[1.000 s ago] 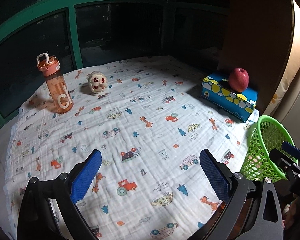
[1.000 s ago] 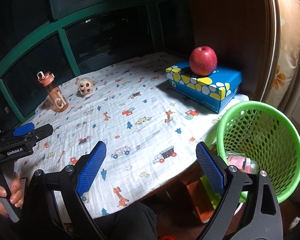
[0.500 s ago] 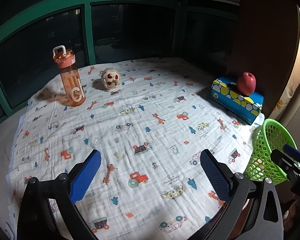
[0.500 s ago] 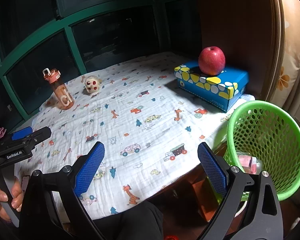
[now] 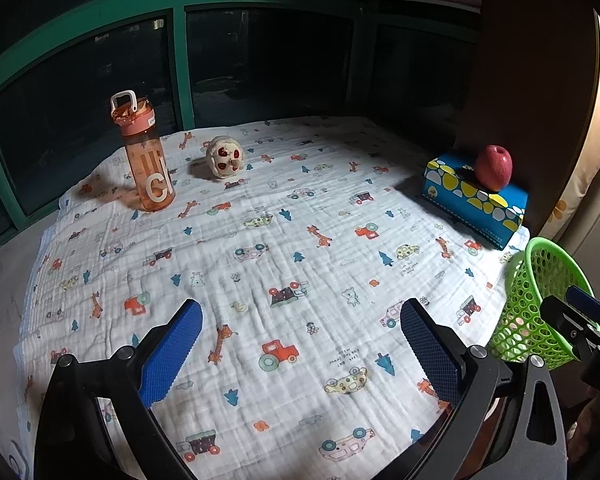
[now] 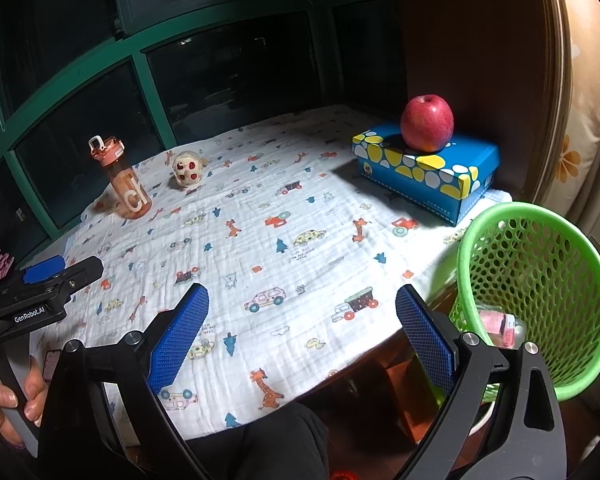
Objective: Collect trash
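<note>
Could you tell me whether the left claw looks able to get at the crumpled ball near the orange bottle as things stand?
Probably yes: the left claw is open and empty, with only bare blanket before the crumpled ball; the bottle stands apart.

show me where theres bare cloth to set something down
The printed cloth is bare across its middle and near edge, between the orange water bottle and the blue spotted box. Crowded spots: the far left, bottle beside round beige toy, and the box corner by the green mesh basket.

Dim room, overhead light, sharp, fisheye-warped edges.
</note>
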A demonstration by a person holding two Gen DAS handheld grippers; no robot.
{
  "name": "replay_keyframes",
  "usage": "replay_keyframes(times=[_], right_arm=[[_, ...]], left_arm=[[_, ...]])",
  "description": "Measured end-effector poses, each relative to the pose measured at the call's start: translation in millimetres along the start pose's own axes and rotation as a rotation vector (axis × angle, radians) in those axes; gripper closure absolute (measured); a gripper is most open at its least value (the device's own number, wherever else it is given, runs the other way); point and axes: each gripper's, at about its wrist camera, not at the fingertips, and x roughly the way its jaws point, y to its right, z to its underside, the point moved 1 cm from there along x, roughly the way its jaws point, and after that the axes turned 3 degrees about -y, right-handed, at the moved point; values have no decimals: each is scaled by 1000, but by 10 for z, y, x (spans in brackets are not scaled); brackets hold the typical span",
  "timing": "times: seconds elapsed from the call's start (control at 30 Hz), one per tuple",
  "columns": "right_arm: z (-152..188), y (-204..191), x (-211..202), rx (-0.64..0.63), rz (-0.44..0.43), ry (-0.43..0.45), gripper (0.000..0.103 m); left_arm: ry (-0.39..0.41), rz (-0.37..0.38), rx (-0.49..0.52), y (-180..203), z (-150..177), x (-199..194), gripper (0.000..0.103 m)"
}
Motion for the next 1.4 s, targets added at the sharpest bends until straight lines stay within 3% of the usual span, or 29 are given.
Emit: replay_keyframes(times=[1.4], right_arm=[[30,-51,91,-9,-19,-25,9]], left_arm=[[-10,-3,1,7,38,48,7]])
